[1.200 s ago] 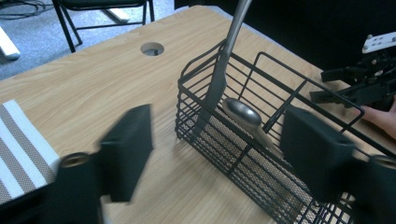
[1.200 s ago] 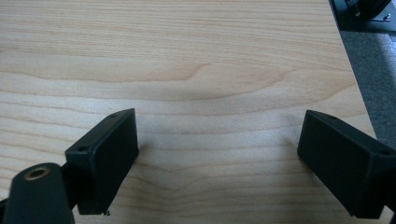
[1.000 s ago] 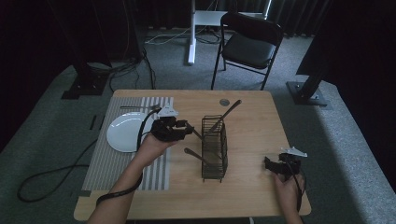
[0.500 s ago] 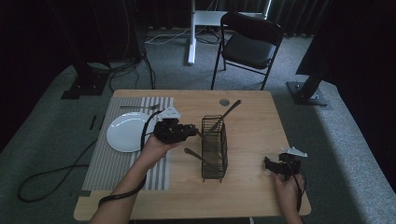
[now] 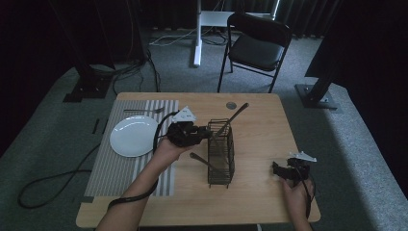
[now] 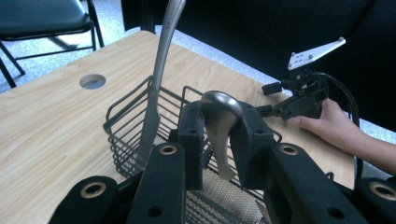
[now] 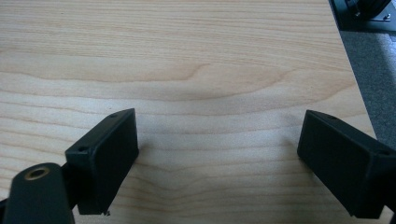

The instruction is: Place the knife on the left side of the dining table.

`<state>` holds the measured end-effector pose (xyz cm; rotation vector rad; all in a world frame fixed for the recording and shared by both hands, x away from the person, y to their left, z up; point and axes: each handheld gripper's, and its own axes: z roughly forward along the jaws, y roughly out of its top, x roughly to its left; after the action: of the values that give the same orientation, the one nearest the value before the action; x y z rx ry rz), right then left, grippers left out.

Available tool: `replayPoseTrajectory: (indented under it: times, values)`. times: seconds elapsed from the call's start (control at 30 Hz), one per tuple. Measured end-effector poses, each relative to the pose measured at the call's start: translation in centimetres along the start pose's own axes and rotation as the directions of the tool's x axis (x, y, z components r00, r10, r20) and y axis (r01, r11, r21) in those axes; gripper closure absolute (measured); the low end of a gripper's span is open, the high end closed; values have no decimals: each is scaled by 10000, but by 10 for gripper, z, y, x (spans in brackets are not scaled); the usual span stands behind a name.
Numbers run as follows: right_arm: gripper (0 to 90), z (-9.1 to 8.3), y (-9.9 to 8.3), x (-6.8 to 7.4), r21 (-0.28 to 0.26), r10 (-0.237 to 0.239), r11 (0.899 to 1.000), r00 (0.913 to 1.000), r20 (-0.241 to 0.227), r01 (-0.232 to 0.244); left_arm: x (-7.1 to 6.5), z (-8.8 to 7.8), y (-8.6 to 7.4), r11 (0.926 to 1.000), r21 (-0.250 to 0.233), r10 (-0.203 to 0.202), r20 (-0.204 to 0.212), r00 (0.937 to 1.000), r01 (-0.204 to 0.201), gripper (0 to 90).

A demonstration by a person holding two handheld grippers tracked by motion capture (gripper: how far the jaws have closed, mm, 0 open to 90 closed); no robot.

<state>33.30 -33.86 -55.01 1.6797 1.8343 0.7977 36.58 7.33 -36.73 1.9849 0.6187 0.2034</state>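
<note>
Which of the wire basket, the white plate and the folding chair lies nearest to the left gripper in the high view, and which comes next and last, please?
From the left gripper:
1. Wire basket: right beside it, on its right, mid-table.
2. White plate: on the striped mat to its left, a little farther off.
3. Folding chair: on the floor beyond the table's far edge, farthest.

- The spoon (image 6: pixel 219 119) between the left gripper (image 6: pixel 219 135) pads: its lower handle is hidden behind the jaws
- The second utensil (image 6: pixel 159 79) in the wire basket (image 6: pixel 126 130): its top is cut off by the picture's edge
- The fork (image 5: pixel 143 111) beyond the plate (image 5: pixel 133 135): too small to make out
</note>
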Motion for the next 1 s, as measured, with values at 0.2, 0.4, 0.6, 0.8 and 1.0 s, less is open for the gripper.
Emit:
replayPoseTrajectory:
  times: [0.2,0.4,0.6,0.8,1.0]
  values:
    - [118,0,0,0,4,-6,10000,10000,-3,6,-3,7,7,9994,-16,335,182,9993,-334,752]
    - [118,0,0,0,6,-6,10000,10000,-2,6,0,14,13,9991,-89,421,513,9978,-417,750]
    - [118,0,0,0,20,-12,10000,10000,-4,12,-3,24,21,9968,-164,788,868,9931,-777,749]
    - [118,0,0,0,12,-8,10000,10000,-2,8,-2,29,22,9944,-390,1028,1225,9871,-987,745]
    - [118,0,0,0,25,0,10000,10000,-2,0,-3,38,23,9895,-780,1323,1507,9797,-1216,745]
